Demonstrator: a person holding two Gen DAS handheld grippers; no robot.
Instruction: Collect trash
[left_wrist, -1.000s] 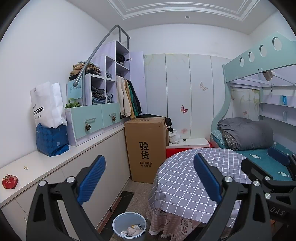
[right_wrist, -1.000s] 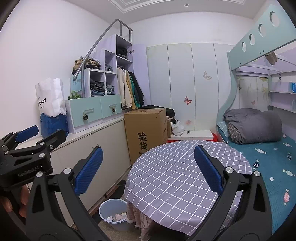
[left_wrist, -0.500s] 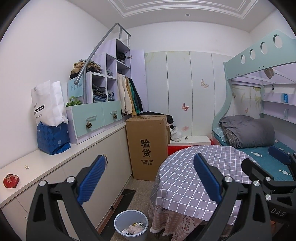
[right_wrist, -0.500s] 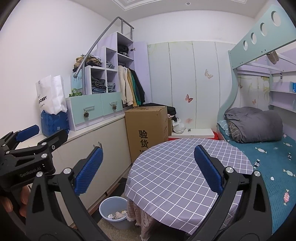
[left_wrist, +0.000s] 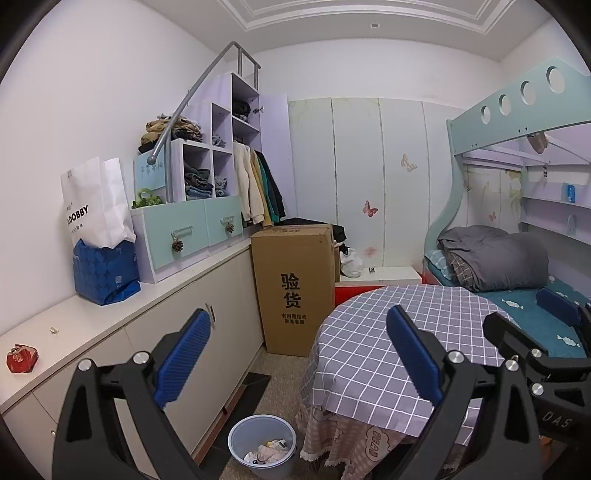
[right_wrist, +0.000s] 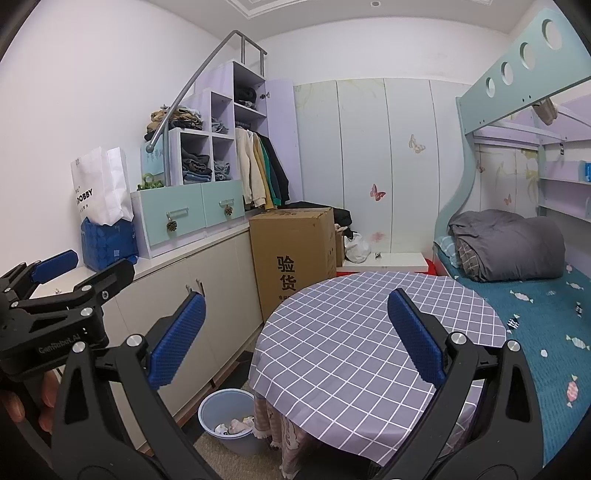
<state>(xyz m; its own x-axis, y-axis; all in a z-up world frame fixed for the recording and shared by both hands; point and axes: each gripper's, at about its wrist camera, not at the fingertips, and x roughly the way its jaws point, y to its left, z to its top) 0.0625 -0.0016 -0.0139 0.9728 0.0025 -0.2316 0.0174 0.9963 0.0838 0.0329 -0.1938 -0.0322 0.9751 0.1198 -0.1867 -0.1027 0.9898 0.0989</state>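
A pale blue waste bin (left_wrist: 263, 446) with crumpled paper inside stands on the floor between the low cabinet and the round table; in the right wrist view the bin (right_wrist: 229, 417) is half tucked under the tablecloth. A red crumpled wrapper (left_wrist: 21, 358) lies on the cabinet top at far left, and a tiny scrap (left_wrist: 54, 329) sits farther along it. My left gripper (left_wrist: 295, 354) is open and holds nothing, well above the bin. My right gripper (right_wrist: 295, 332) is open too, over the table's near edge. The left gripper (right_wrist: 74, 273) shows at the left in the right wrist view.
A round table with a checked grey cloth (left_wrist: 399, 332) fills the middle. A tall cardboard box (left_wrist: 295, 288) stands beyond it. Paper bags (left_wrist: 99, 236) and a drawer unit (left_wrist: 192, 229) sit on the cabinet. A bunk bed (right_wrist: 535, 295) with a grey duvet runs along the right.
Both views have drifted slightly back and up, so the bin and table sit a little farther in frame. Both grippers stay open.
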